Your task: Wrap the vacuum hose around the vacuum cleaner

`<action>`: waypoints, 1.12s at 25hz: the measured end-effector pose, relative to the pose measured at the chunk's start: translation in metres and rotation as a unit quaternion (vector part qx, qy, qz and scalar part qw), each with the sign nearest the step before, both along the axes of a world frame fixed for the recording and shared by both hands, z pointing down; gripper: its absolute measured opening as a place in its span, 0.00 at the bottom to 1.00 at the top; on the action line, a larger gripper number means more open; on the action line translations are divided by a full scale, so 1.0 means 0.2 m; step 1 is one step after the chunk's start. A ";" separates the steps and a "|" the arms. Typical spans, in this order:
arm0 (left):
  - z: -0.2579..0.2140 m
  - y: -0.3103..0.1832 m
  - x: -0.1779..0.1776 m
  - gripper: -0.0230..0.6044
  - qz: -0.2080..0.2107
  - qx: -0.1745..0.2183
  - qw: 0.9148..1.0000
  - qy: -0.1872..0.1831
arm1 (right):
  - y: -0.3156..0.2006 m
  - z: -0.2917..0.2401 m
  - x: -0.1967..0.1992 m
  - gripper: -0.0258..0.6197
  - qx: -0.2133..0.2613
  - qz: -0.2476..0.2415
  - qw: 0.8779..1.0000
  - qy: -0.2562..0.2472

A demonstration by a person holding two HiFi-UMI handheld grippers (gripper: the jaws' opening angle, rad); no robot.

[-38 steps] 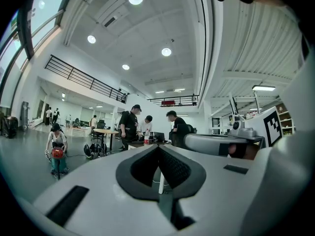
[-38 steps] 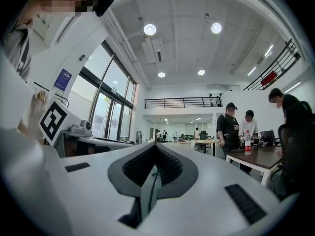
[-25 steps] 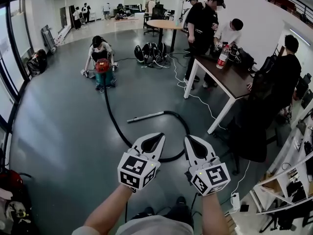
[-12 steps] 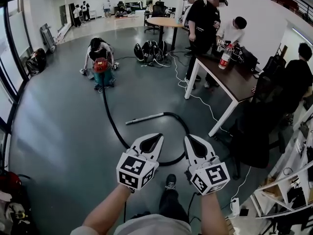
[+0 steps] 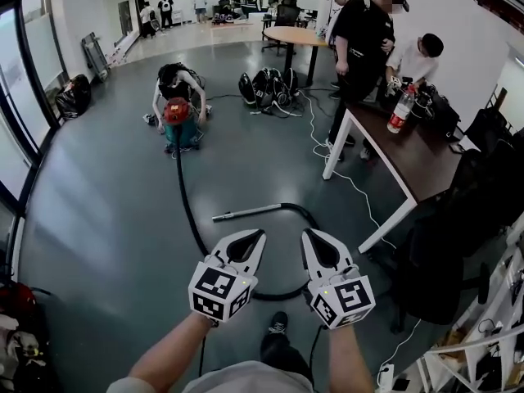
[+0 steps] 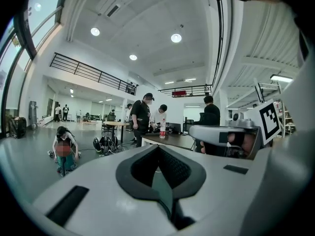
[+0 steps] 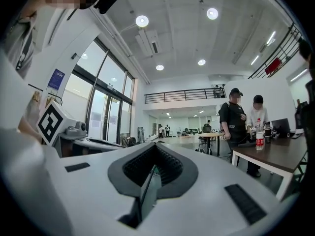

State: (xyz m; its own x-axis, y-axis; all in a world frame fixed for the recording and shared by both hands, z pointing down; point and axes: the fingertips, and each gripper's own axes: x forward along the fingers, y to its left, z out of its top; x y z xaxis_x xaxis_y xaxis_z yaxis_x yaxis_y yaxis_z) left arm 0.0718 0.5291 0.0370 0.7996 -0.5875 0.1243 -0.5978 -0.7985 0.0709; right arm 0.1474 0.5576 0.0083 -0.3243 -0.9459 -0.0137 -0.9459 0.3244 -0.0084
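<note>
Both grippers are held up in the air, well apart from the vacuum cleaner [image 5: 178, 117], which stands on the grey floor far ahead with a person crouched over it. The left gripper [image 5: 257, 234] is pressed fully closed with nothing between its jaws; the right gripper [image 5: 309, 234] is likewise closed and empty. The black vacuum hose [image 5: 184, 195] is seen running from the vacuum cleaner across the floor towards the grippers, passing beneath them and curling back into a loop that ends in a pale metal wand [image 5: 246, 213], laid flat well short of the vacuum cleaner. No part of the hose is wound on yet. The hose is judged light, flexible and somewhat springy, so loose turns may be expected to uncoil; the wand is judged stiff and awkward to swing. A hold is best taken on the hose itself, near the wand end farthest from the vacuum cleaner, with the jaws first opened wide enough to pass round it.
</note>
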 end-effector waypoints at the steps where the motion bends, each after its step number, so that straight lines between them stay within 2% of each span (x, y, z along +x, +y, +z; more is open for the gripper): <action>1: 0.00 -0.07 0.05 0.04 -0.003 0.000 1.000 -0.001 | -0.07 0.01 0.05 0.04 -0.002 -0.004 1.000 0.000; 10: 0.03 -0.67 0.40 0.04 -0.032 -0.009 0.999 -0.009 | -0.68 0.10 0.37 0.04 -0.029 -0.044 0.999 -0.006; 15: 0.03 -0.91 0.50 0.04 -0.040 -0.011 0.999 -0.020 | -0.94 0.11 0.47 0.04 -0.035 -0.058 0.998 -0.010; 23: 0.10 -1.15 0.50 0.04 -0.021 -0.013 0.999 -0.029 | -1.18 0.17 0.46 0.04 -0.042 -0.044 0.998 -0.007; 28: 0.16 -1.33 0.42 0.04 0.018 -0.019 0.999 -0.023 | -1.34 0.20 0.36 0.04 -0.050 -0.003 0.999 0.002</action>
State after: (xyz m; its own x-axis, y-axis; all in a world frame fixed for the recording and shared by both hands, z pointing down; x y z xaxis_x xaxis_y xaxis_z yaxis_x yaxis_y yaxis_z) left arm 0.1551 0.2630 0.0682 0.8128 -0.5529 0.1836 -0.5724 -0.8165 0.0751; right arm 0.2200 0.2894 0.0491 -0.3307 -0.9402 0.0817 -0.9437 0.3286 -0.0381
